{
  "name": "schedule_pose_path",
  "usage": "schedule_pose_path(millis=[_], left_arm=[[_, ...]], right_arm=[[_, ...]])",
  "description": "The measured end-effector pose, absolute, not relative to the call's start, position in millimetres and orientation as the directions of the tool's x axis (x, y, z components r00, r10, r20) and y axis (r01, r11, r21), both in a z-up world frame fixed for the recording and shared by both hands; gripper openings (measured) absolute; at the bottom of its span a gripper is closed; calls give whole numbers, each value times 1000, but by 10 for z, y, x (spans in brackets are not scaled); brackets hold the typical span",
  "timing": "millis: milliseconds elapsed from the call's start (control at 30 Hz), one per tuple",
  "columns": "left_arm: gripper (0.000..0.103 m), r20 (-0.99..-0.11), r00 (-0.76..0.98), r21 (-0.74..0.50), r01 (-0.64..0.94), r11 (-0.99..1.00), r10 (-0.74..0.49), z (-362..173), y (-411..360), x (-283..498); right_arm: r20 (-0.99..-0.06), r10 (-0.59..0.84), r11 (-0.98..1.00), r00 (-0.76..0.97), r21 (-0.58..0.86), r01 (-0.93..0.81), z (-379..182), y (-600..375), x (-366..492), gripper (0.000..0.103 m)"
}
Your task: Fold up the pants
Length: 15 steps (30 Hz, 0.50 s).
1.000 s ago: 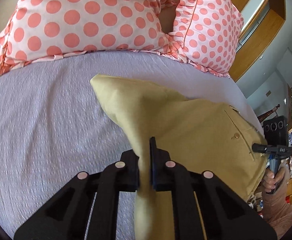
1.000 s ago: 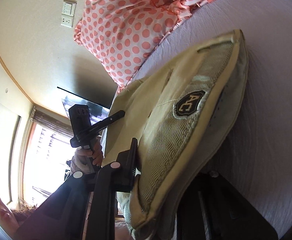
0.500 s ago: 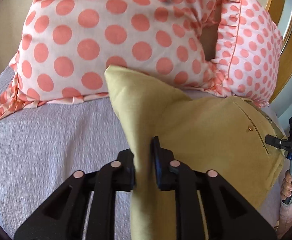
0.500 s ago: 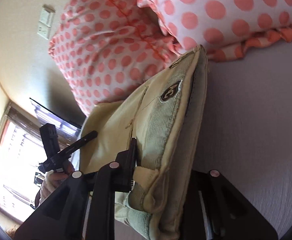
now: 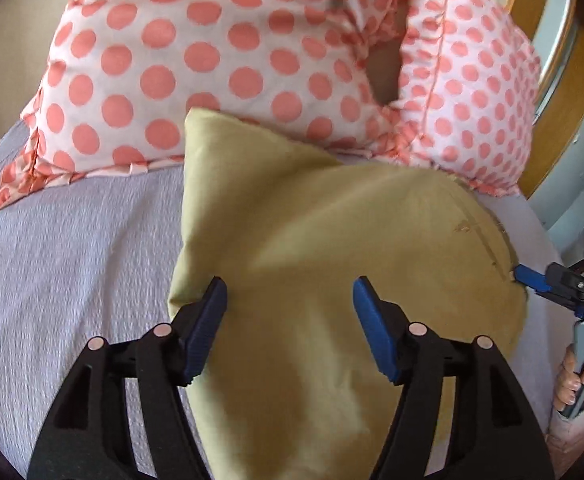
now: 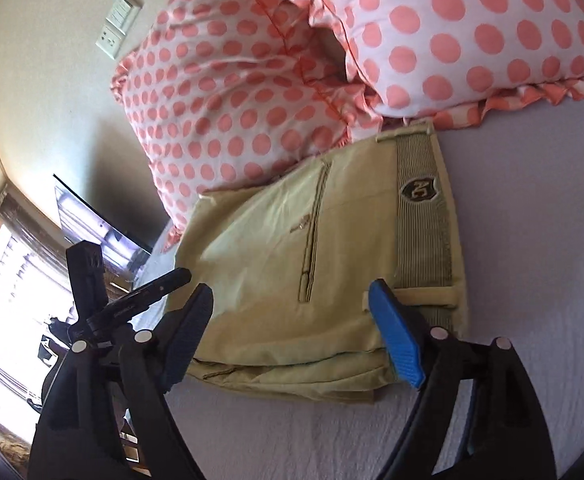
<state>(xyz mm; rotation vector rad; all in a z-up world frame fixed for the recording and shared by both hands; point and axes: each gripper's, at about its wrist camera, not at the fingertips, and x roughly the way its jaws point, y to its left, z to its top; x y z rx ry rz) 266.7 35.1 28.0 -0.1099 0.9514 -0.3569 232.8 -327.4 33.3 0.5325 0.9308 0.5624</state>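
Note:
The khaki pants (image 5: pixel 332 264) lie folded into a thick stack on the lavender bed sheet (image 5: pixel 71 272), close to the pillows. In the right wrist view the pants (image 6: pixel 275 264) show a back pocket, the ribbed waistband and a dark badge (image 6: pixel 416 190). My left gripper (image 5: pixel 289 292) is open, its jaws spread over the near edge of the pants, holding nothing. My right gripper (image 6: pixel 292 300) is open over the other edge of the stack, empty. The right gripper also shows at the right edge of the left wrist view (image 5: pixel 532 276).
Two white pillows with coral dots (image 5: pixel 219 60) (image 6: pixel 452 32) lean at the head of the bed, just beyond the pants. A wooden frame (image 5: pixel 560 92) stands at the far right. A wall with a switch plate (image 6: pixel 117 22) and a bright window (image 6: pixel 7 300) are to the left.
Both grippers carried the pants toward the pillows, then opened and let go. The pants now rest flat on the sheet instead of hanging from the jaws.

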Motion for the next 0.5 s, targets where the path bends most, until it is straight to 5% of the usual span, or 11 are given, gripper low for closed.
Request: schedule_pose_path(millis=[200,233,300,500], left_arm=[[70,-774,572,-169,224,960,-270,389,366,2332],[78,-772,582,-148,226,963,-255,421,367,2182],[94,-771,606,-94,196,976,-196,461,363,1841],[96,-784,603,-69,151,986,-147,332,346,1013]], right_arm=[[-663,555,812,503,562,-155,412,-3245,2079,88],[-678,507,846,532,509,-159,484,-3215,1950,101],[-695,403,906,595,397,-148,570,-3126,1648,102],[-749,276,960,602,237,-146,350,-2776,1175,102]])
